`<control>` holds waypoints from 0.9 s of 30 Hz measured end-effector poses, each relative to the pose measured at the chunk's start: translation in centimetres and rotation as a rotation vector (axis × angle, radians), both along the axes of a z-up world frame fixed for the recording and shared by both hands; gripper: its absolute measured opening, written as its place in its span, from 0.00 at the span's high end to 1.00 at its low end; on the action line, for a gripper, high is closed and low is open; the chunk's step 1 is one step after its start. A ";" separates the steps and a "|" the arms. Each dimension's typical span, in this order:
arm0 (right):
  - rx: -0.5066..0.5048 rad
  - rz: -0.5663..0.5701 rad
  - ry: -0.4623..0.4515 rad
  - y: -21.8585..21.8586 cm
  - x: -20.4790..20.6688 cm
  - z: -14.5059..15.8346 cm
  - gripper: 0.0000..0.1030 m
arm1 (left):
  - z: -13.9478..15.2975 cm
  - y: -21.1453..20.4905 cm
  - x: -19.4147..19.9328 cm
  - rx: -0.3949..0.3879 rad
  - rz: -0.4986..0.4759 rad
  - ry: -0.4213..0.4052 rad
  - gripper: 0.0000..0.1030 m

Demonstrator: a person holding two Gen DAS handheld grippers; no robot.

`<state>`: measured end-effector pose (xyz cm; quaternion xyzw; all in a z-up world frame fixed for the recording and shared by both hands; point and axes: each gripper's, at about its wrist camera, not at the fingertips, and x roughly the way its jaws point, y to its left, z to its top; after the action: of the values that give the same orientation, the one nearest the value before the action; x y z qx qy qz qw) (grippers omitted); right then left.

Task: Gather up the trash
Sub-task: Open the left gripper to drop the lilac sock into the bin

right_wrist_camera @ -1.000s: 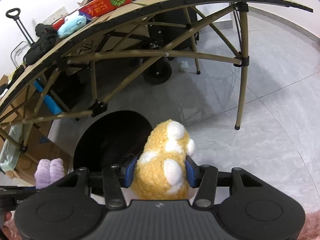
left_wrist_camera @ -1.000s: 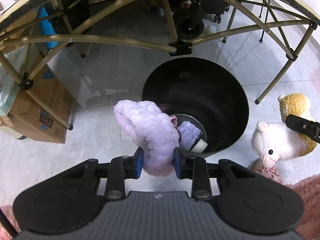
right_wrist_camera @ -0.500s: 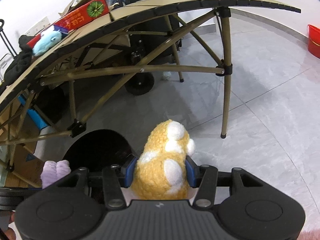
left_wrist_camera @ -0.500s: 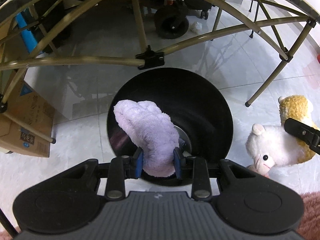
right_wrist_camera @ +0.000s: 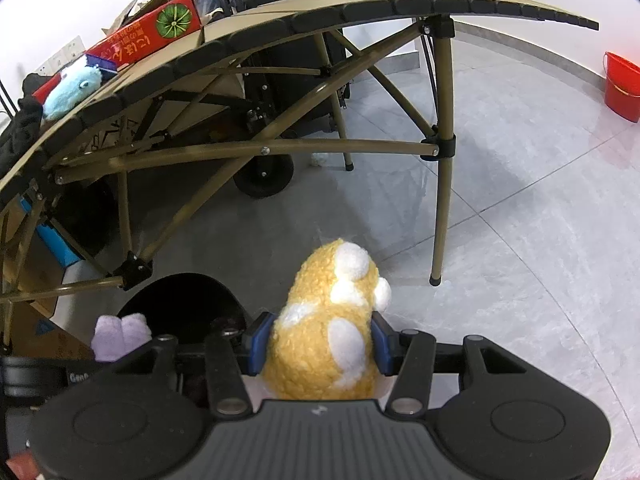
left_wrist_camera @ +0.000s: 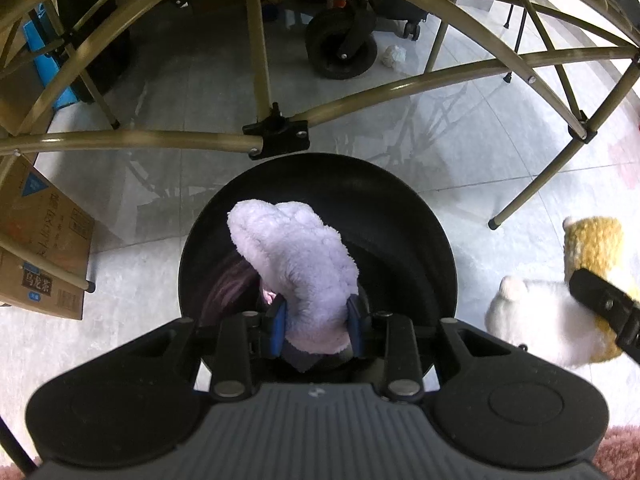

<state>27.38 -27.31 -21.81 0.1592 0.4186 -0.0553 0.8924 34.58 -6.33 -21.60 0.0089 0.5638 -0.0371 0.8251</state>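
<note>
My left gripper [left_wrist_camera: 318, 330] is shut on a fluffy purple plush toy [left_wrist_camera: 296, 264] and holds it right over the mouth of the round black bin [left_wrist_camera: 412, 248] on the floor. My right gripper [right_wrist_camera: 318, 346] is shut on a yellow-and-white plush toy [right_wrist_camera: 328, 328], to the right of the bin [right_wrist_camera: 184, 304]. That toy and the right gripper's finger also show at the right edge of the left wrist view [left_wrist_camera: 560, 320]. The purple toy shows at the lower left of the right wrist view [right_wrist_camera: 120, 334].
A folding table frame with olive metal legs [left_wrist_camera: 256, 60] spans over the bin; one leg [right_wrist_camera: 442, 208] stands right of it. A cardboard box [left_wrist_camera: 40, 248] sits left, a black wheel [left_wrist_camera: 340, 48] behind, a red bucket [right_wrist_camera: 622, 86] far right. Pink rug edge [left_wrist_camera: 620, 456] lies near.
My left gripper has moved forward with the purple toy, from the bin's near rim to over its opening. The right gripper has lifted slightly with the yellow toy.
</note>
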 end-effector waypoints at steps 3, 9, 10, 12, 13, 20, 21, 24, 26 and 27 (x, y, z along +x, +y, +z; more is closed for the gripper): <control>-0.003 -0.005 0.007 -0.3 -0.2 -0.1 0.52 | 0.1 -0.3 0.0 -0.007 -0.002 0.002 0.70; -0.010 -0.009 0.008 -0.3 -0.3 -0.2 0.52 | -0.1 -0.4 0.3 -0.005 0.005 0.032 0.57; -0.013 -0.009 0.008 -0.2 -0.3 -0.1 0.52 | -0.1 -0.4 0.4 -0.005 0.005 0.034 0.51; -0.015 -0.009 0.008 -0.2 -0.3 -0.1 0.52 | 0.1 -0.5 0.3 0.009 0.001 0.030 0.30; -0.015 -0.009 0.009 -0.2 -0.3 -0.1 0.52 | 0.2 -0.5 0.3 0.024 0.007 0.027 0.11; -0.017 -0.004 0.007 -0.1 -0.3 -0.2 0.52 | 0.5 -0.4 0.1 0.054 0.011 0.036 0.02; -0.018 -0.004 0.007 -0.1 -0.3 -0.2 0.52 | 0.5 -0.4 0.1 0.059 0.009 0.037 0.02; -0.019 -0.004 0.008 -0.1 -0.3 -0.2 0.52 | 0.5 -0.5 0.0 0.065 0.004 0.038 0.02; -0.020 -0.004 0.008 -0.1 -0.2 -0.2 0.52 | 0.7 -0.4 -0.1 0.064 0.005 0.038 0.02; -0.020 -0.004 0.008 -0.1 -0.2 -0.2 0.52 | 0.7 -0.3 -0.1 0.064 0.006 0.037 0.02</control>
<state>27.13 -27.39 -22.00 0.1512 0.4210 -0.0620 0.8922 34.44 -6.66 -20.90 0.0328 0.5798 -0.0165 0.8140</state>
